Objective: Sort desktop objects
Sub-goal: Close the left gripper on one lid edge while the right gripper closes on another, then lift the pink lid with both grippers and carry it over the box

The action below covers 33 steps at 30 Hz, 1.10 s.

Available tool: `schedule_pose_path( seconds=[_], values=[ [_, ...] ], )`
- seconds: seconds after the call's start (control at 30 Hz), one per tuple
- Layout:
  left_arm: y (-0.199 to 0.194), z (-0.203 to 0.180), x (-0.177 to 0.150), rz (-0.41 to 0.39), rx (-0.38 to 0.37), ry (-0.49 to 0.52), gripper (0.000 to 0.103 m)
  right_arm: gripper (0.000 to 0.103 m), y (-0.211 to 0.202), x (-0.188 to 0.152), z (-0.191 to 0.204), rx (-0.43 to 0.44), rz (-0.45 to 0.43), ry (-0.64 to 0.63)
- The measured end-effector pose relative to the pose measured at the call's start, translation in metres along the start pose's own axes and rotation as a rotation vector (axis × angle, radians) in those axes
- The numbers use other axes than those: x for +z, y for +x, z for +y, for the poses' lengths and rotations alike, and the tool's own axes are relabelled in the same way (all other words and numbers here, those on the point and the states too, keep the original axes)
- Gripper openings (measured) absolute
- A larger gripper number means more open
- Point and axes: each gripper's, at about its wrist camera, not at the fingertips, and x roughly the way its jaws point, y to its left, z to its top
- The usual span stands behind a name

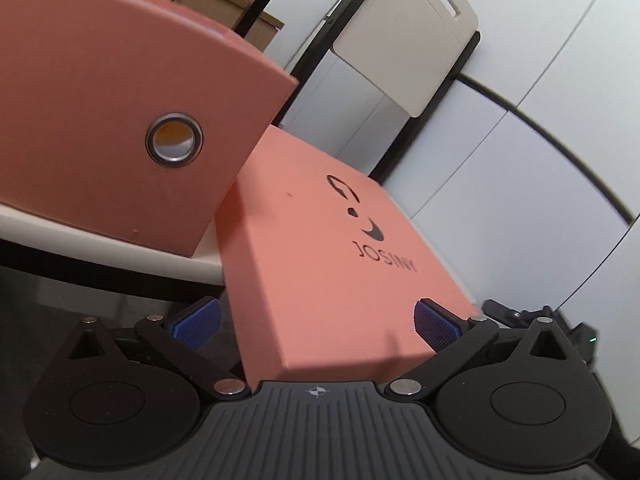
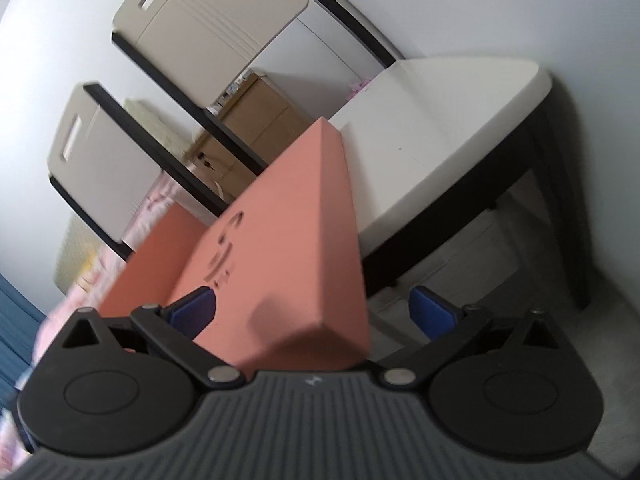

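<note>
A salmon-pink box lid (image 1: pixel 320 248) with a black logo and lettering fills the centre of the left wrist view, tilted. My left gripper (image 1: pixel 316 326) is open, its blue pads (image 1: pixel 198 324) on either side of the lid's near end, apart from it. A larger pink box (image 1: pixel 104 120) with a metal ring hole stands on the white table (image 1: pixel 120 252) at left. In the right wrist view the same lid (image 2: pixel 288 264) lies between the open fingers of my right gripper (image 2: pixel 312 314), nearer the left pad (image 2: pixel 194 312). Contact is unclear.
Two beige chair backs (image 2: pixel 208 20) with black frames stand behind the white table (image 2: pixel 440 140). A brown cardboard box (image 2: pixel 260 120) sits on the floor beyond. A black table leg (image 2: pixel 560 200) drops at right. Pink fabric (image 2: pixel 80 280) shows at left.
</note>
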Motion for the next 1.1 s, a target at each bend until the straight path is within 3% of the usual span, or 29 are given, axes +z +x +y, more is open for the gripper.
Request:
schedule_pose_path(
  seconds=[0.17,0.23,0.37,0.67,0.97,1.1],
  values=[
    [0.013,0.007,0.001,0.010,-0.041,-0.048,0.103,0.101,0.011,0.006,0.000,0.037,-0.013,0.034],
    [0.013,0.007,0.000,0.008,-0.038,-0.060,0.100,0.083,0.013,0.006,0.001,0.035,-0.008,0.027],
    [0.008,0.010,0.003,-0.005,-0.027,-0.111,0.079,0.064,0.010,0.008,0.003,-0.015,-0.020,0.004],
    [-0.018,-0.013,0.024,-0.096,-0.128,-0.095,0.077,0.064,-0.028,0.024,0.032,0.058,-0.137,-0.035],
    [-0.044,-0.032,0.046,-0.166,-0.146,-0.059,0.077,0.064,-0.043,0.035,0.061,0.071,-0.182,-0.024],
    [-0.062,-0.048,0.062,-0.265,-0.121,0.042,0.075,0.064,-0.048,0.042,0.092,0.079,-0.232,-0.071]
  ],
)
